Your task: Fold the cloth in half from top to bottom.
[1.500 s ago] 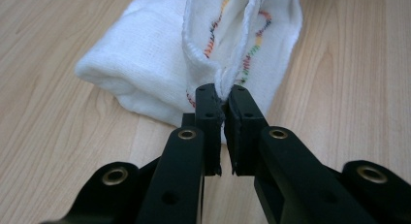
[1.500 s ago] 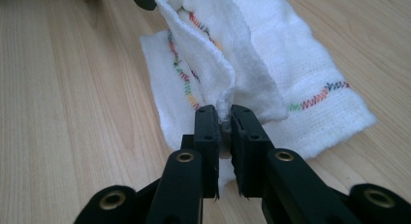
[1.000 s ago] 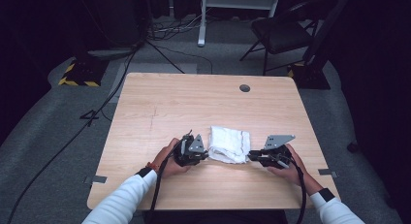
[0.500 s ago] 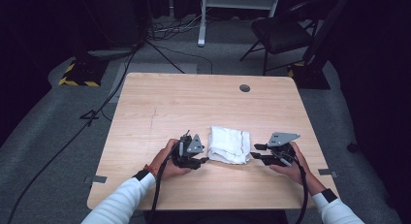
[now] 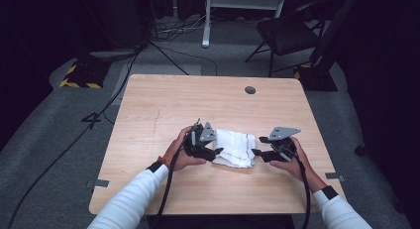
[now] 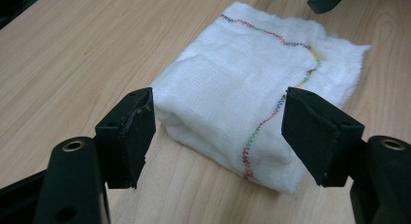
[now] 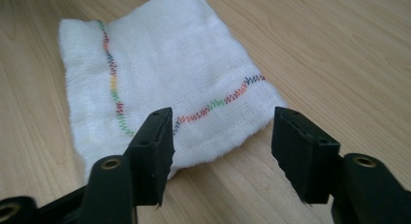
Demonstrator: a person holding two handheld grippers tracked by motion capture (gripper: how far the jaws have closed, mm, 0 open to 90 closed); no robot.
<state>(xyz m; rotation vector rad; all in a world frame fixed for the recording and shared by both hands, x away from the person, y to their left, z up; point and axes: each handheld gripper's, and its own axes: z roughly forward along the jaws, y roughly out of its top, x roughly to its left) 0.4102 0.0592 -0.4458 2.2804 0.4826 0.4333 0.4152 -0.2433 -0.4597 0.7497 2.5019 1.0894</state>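
A folded white cloth [image 5: 236, 147] lies flat on the near half of the table [image 5: 168, 100], a little right of the middle, between the two grippers. It is a soft, gauzy weave, folded into a thick rough square, with fuzzy raw edges and a wavy line of many-coloured zigzag stitching running across its top layer. One side is a plump rounded fold; the others show loose layered edges.

The left gripper [image 6: 218, 132] sits low at the cloth's left side, its jaws spread wide with one corner of the fold lying between them — nothing is pinched. The right gripper [image 7: 220, 141] faces the opposite side, jaws equally wide apart, straddling a stitched edge that reaches between its pads but is not clamped. Both hold nothing.

The step in hand looks like the approach before a grasp: each gripper lined up on its own side of the cloth, ready to take it for folding or unfolding. The next move probably calls for easing each one forward and down so the lower pad slides under the edge, then closing on the fabric. The cloth is limp and layered, so a shallow bite may catch only the top layer — a deeper reach would take the whole thickness.

The table is pale wood-grain laminate, smooth and matt, with a small round grommet [image 5: 250, 90] near the far edge.
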